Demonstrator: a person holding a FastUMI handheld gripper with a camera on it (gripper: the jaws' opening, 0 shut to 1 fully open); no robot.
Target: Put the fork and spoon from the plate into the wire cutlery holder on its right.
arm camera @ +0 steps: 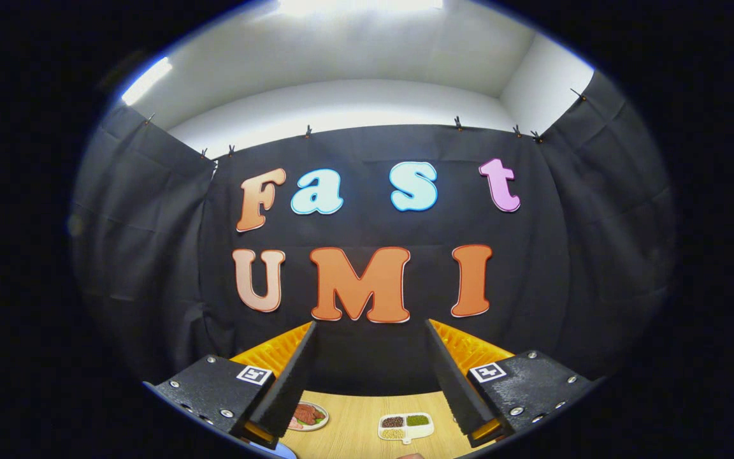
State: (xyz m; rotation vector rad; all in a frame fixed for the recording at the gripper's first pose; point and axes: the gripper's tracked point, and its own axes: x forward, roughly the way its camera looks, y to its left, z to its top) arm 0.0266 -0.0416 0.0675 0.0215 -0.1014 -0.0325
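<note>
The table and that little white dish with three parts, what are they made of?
The table looks like wood or a wood-look top: pale tan, matte, with faint grain. The little white dish seems to be glazed ceramic or plastic, smooth and white; too small to say which. It lies beyond the open gripper, which holds nothing.

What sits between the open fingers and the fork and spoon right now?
Cannot tell: the gripper is open, aimed at the wall. Between its fingers lie only bare table, a plate of food and a divided dish.
</note>
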